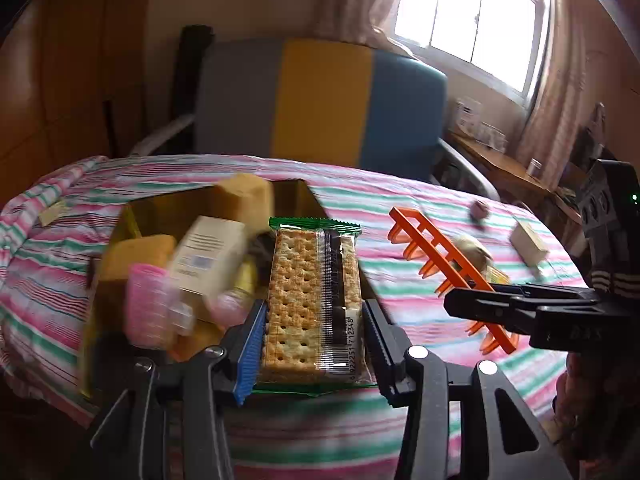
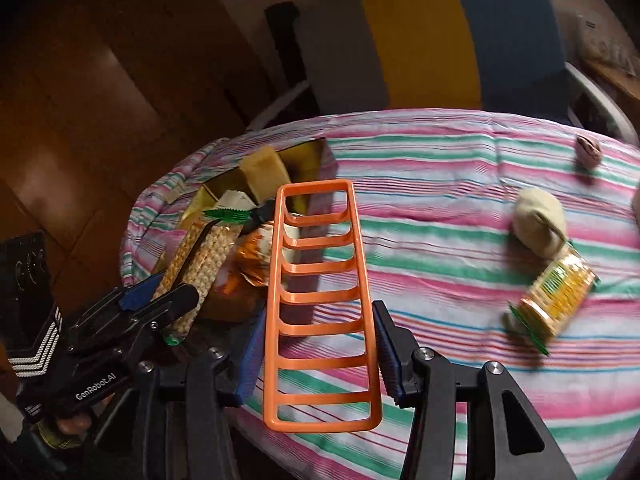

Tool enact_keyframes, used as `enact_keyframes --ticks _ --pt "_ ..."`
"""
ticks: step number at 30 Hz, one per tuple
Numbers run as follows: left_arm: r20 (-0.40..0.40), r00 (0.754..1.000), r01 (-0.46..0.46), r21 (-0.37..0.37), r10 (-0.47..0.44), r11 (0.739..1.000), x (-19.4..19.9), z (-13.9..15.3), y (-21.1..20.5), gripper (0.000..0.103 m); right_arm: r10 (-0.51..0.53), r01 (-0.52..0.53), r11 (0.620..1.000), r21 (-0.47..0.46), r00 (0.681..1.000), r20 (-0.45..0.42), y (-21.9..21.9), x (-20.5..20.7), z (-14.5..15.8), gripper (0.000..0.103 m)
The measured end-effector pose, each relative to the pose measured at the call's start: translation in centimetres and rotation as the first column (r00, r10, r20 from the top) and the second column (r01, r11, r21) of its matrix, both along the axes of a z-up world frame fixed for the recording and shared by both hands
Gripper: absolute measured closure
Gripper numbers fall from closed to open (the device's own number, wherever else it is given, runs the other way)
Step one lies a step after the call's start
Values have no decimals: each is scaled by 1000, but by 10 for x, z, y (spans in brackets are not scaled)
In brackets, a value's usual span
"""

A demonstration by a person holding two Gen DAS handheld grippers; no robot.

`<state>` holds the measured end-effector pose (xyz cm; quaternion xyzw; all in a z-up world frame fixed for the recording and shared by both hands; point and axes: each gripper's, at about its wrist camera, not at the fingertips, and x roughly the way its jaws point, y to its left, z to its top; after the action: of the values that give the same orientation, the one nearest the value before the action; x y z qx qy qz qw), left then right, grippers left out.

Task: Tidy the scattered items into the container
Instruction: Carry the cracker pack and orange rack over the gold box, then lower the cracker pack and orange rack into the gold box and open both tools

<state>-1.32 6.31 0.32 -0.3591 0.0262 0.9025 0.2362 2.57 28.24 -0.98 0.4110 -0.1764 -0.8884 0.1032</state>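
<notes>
Task is partly done, by the look of it. The container (image 1: 120, 224), an open yellowish box near the far-left edge of the bench (image 1: 400, 184) w/ its striped cloth, already holds a heap: two tan sponge-like blocks, a cream carton (image 1: 208, 256), a pink ribbed item (image 1: 146, 304) and an orange foil pack (image 2: 248, 256). It looks nearly full, stuff piled above the rim; what sits lower down I can't tell (blurred).

Two more things are mid-carry. Left claw (image 1: 314, 320) is clamped on a cracker pack (image 1: 312, 296), pads pressing both long sides, pack held over the box's right side. Right claw (image 2: 320, 348) is clamped on an orange plastic rack (image 2: 320, 304), gripped across its lower rungs, its far end reaching toward the box.

Left on the cloth, toward the far-right part of the bench: a small cream box (image 1: 528, 240), a round brownish thing (image 2: 587, 151) near the far edge, a beige lump (image 2: 538, 222) and, touching it, a yellow-green snack pack (image 2: 556, 300). A cream bit (image 1: 52, 212) also lies near the far-left edge.

So approx. four or five items remain after these two. Space in the box may be the issue, esp. for the long rack.
</notes>
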Motion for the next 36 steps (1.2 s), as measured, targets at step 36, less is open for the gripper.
enact_keyframes --ticks 36 --pt "68 975 -215 60 211 975 -58 -14 -64 55 38 -19 985 -171 994 106 -57 -110 -14 48"
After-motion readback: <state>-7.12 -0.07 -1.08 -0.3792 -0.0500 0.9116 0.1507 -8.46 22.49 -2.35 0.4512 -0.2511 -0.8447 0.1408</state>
